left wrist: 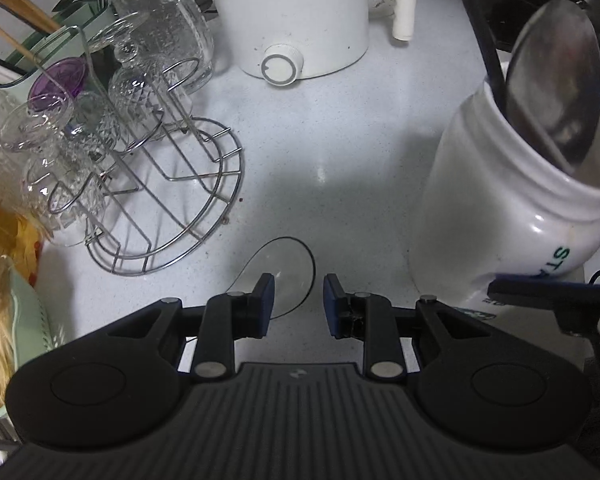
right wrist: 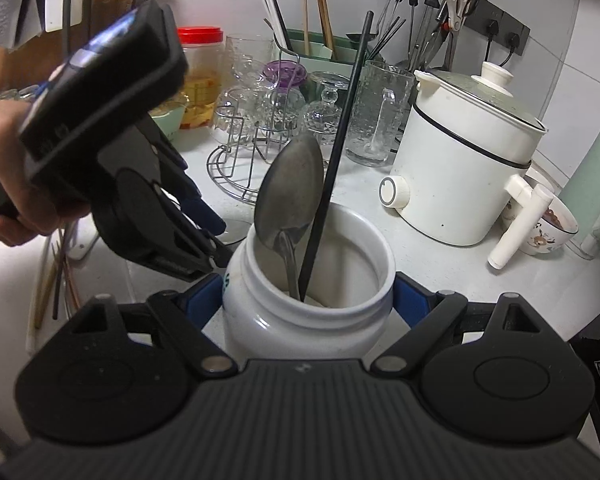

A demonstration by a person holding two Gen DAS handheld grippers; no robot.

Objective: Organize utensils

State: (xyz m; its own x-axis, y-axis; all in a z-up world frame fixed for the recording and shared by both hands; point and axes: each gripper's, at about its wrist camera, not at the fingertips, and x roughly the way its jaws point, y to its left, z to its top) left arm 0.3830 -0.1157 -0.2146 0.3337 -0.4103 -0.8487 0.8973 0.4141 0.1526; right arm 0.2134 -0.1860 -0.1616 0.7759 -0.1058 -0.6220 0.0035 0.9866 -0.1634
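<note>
Right tool (right wrist: pixel 308 304): fingers clamped on either side of the white jar (right wrist: pixel 306 280). Jar contents: metal spoon (right wrist: pixel 290 196), bowl up; black chopstick (right wrist: pixel 336 160), leaning beside it. Left tool (left wrist: pixel 299 300): fingers spread, holding nothing, above the surface (left wrist: pixel 320 140), the jar to its right. Wire glass rack (left wrist: pixel 172 200) ahead-left.

A metal spoon (right wrist: pixel 290 196) and a thin black chopstick (right wrist: pixel 340 148) stand in the white ceramic jar (right wrist: pixel 300 320), the spoon to the left. Behind the jar on the pale countertop (left wrist: pixel 324 128) sit a round wire glass rack (right wrist: pixel 236 168) and, to its right, a white electric cooker (right wrist: pixel 460 160).
</note>
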